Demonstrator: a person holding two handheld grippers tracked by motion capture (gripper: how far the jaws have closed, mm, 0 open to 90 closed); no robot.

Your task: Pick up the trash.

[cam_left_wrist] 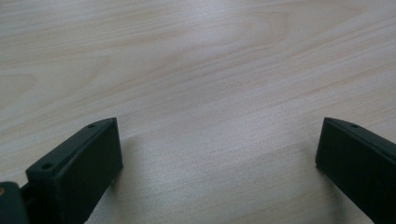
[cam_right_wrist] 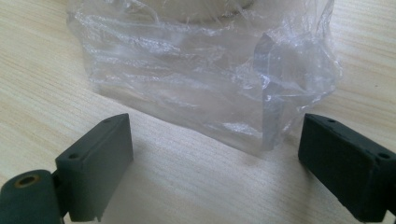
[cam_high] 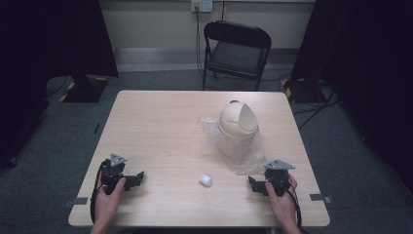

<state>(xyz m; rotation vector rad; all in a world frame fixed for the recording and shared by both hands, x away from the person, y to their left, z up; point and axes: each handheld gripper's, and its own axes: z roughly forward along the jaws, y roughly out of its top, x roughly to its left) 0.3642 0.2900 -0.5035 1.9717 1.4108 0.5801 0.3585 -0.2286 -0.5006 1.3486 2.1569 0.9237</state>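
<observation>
A high view looks forward and down on the table (cam_high: 160, 126); both gripper views skim its wood closely.

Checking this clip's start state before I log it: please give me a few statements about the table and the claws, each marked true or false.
1. The cream plastic swing-lid bin stands on a clear crumpled plastic bag. True.
2. The right claw is shut on the bag. False: its jaws stand wide apart, short of the bag's edge.
3. The small white crumpled wad lies on the light wooden table between the two claws. True.
4. The left claw holds the wad. False: its jaws are open over bare wood.
5. The black folding chair lies tipped over. False: it stands upright beyond the table.
</observation>
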